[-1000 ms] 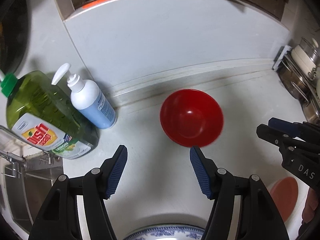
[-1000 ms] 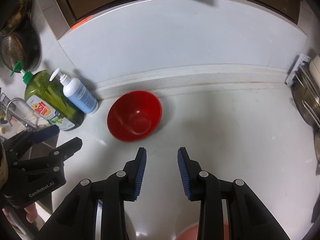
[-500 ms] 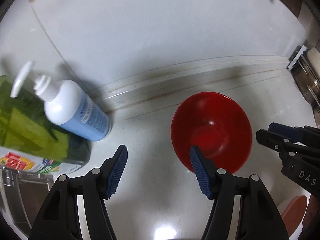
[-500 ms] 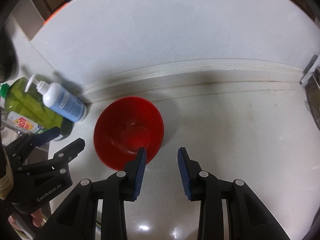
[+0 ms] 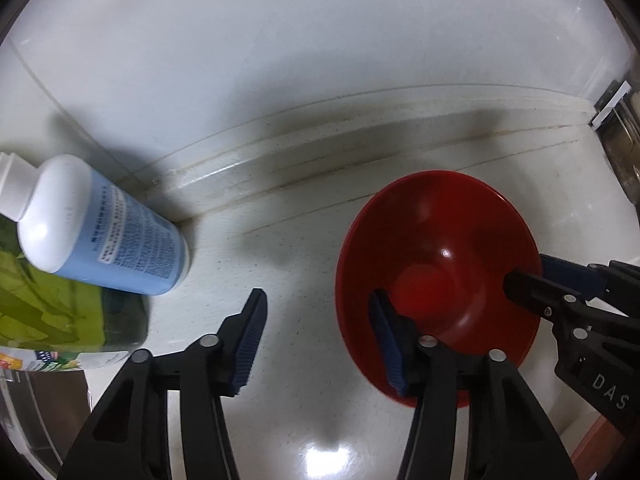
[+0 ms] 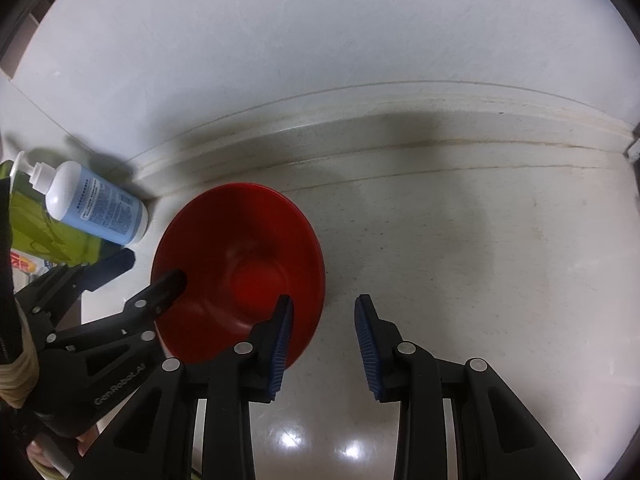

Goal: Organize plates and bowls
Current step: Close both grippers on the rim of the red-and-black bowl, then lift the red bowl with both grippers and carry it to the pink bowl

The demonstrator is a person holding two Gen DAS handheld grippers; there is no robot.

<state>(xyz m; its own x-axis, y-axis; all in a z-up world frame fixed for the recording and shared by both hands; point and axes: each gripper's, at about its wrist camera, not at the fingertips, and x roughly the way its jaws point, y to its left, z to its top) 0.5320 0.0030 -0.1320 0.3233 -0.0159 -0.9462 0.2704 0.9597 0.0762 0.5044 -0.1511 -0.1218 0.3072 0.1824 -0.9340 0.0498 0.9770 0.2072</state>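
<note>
A red bowl [image 5: 440, 256] stands upright on the white counter near the back wall; it also shows in the right wrist view [image 6: 240, 264]. My left gripper [image 5: 320, 344] is open and straddles the bowl's left rim, its right finger inside the bowl. My right gripper [image 6: 324, 344] is open and straddles the bowl's right rim, its left finger over the inside. Each gripper shows in the other's view, the right one [image 5: 532, 276] and the left one [image 6: 148, 272] at opposite rims. Neither is closed on the bowl.
A blue-and-white pump bottle [image 5: 100, 236] and a green dish-soap bottle [image 5: 52, 312] stand left of the bowl, by the sink edge. A metal rack [image 5: 620, 136] is at the far right. The raised counter lip and wall run close behind the bowl.
Both grippers have moved forward and down to the red bowl. Their inner fingers now reach over its opposite rims. The bowl has not moved.
</note>
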